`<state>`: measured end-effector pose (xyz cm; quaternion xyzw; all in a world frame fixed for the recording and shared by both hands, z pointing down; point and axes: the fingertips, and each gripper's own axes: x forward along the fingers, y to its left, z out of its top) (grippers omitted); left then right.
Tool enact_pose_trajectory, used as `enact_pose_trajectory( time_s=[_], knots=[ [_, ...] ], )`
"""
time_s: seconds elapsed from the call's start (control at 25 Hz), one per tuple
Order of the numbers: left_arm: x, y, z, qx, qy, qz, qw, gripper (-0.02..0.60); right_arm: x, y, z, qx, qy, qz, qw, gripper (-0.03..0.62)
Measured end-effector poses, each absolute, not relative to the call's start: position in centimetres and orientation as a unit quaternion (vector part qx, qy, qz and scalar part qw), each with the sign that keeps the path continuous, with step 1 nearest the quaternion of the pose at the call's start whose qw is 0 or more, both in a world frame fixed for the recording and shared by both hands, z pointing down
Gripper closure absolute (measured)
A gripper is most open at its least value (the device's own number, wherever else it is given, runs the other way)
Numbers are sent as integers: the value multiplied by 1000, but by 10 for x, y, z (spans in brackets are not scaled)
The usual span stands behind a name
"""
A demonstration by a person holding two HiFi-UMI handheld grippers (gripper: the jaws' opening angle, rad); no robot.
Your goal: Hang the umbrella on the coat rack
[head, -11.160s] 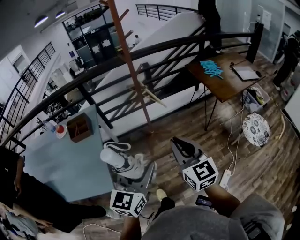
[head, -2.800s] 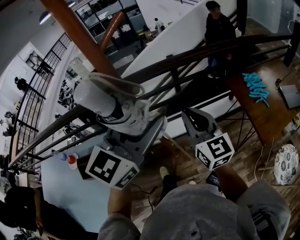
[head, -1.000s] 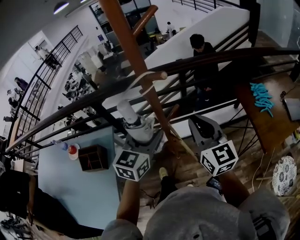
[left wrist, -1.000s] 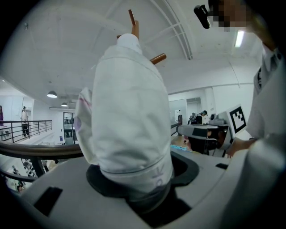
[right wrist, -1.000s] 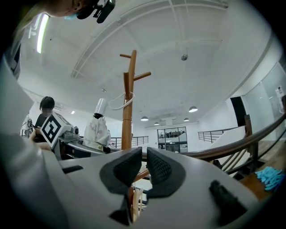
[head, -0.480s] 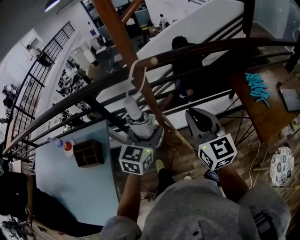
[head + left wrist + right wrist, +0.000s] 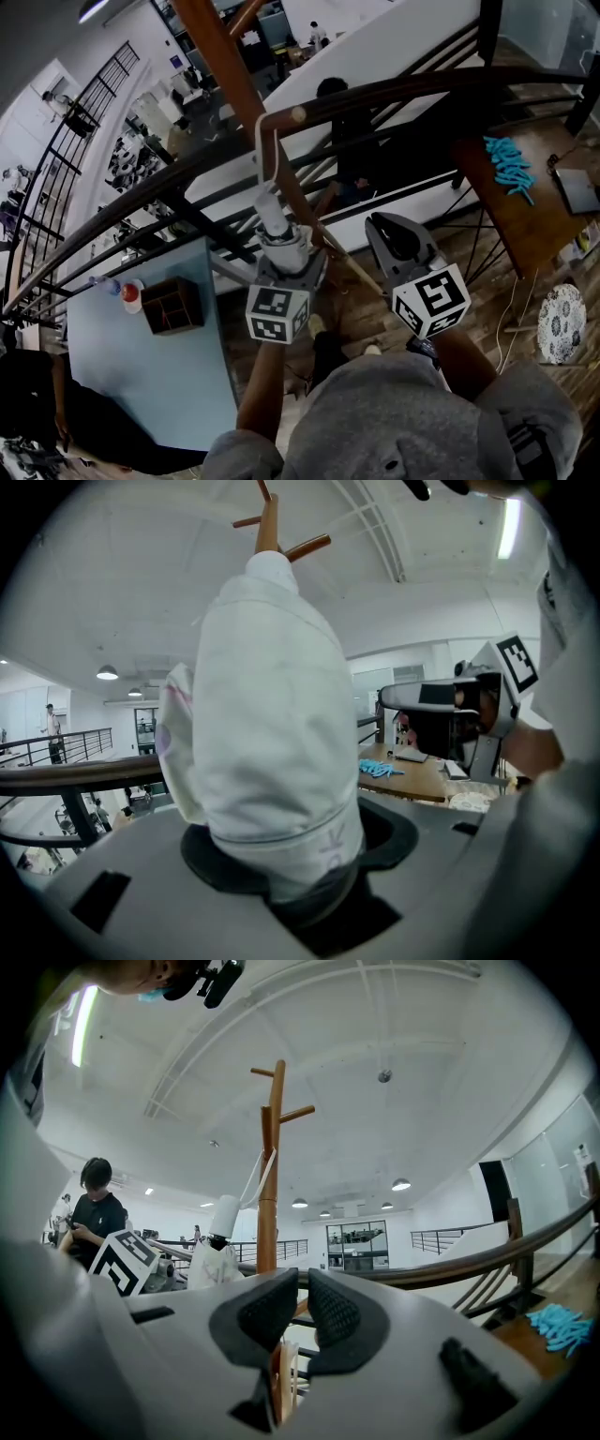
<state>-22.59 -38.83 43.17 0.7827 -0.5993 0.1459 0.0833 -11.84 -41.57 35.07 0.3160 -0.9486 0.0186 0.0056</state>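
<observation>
Umbrella [image 7: 273,214] clamped in left gripper [image 7: 286,265], strap [image 7: 262,150] looped over coat rack [image 7: 220,66] peg [image 7: 298,114] to take its weight; right gripper [image 7: 394,246] jaws together, empty.

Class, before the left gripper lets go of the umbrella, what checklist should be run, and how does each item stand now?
1. Umbrella gripped by the left gripper: ok.
2. Strap looped over the peg of the coat rack: ok.
3. Strap bearing the umbrella's weight: cannot tell.
4. Right gripper holding nothing: ok.
</observation>
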Motion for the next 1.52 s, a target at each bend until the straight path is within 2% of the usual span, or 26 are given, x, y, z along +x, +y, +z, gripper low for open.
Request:
enact_pose_trajectory(
  time_s=[0.64,1.52],
  knots=[
    [-219,-397,455,779,-598,177,62,330,-117,-414,354,317,-948,20,5,548],
    [-212,-405,461,794,-591,133,49,310,-115,-409,356,316,-948,16,6,548]
  ],
)
